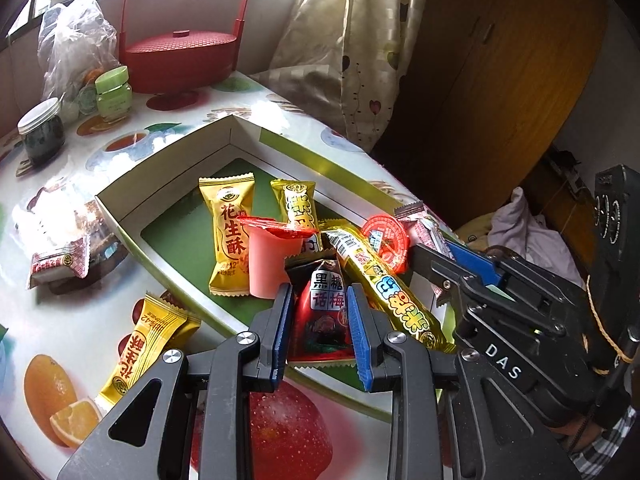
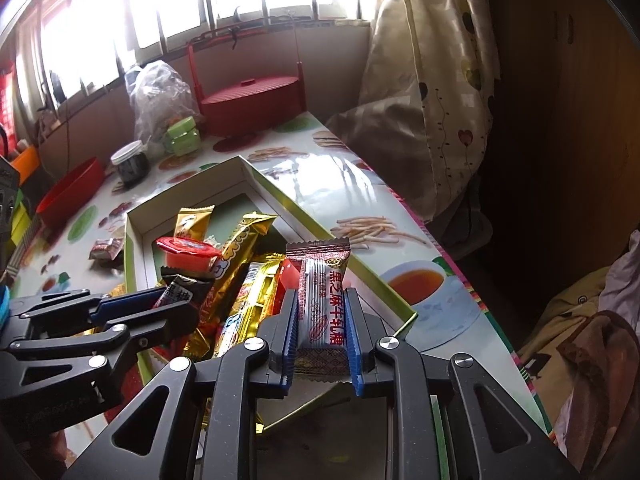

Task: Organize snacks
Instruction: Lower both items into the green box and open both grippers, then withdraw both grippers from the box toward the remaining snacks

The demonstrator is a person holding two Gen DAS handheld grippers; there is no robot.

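Observation:
A shallow white box with a green floor (image 1: 180,236) lies on the fruit-print table. In it are a yellow peanut packet (image 1: 228,232), a pink jelly cup (image 1: 272,260), a long gold bar (image 1: 384,292) and a red-lidded jelly (image 1: 386,244). My left gripper (image 1: 320,292) is shut on a red and black plum candy packet (image 1: 324,312), low over the box's near end. My right gripper (image 2: 322,294) is shut on a white and brown nougat packet (image 2: 320,300) above the box's near right corner. Another yellow packet (image 1: 148,344) lies outside the box, to its left.
A white and red packet (image 1: 60,264) and a clear snack bag (image 1: 52,216) lie left of the box. At the back stand a red lidded basket (image 1: 180,52), a green jar (image 1: 114,92), a dark jar (image 1: 42,132) and a plastic bag (image 1: 72,40). The table's edge (image 2: 472,292) runs close on the right.

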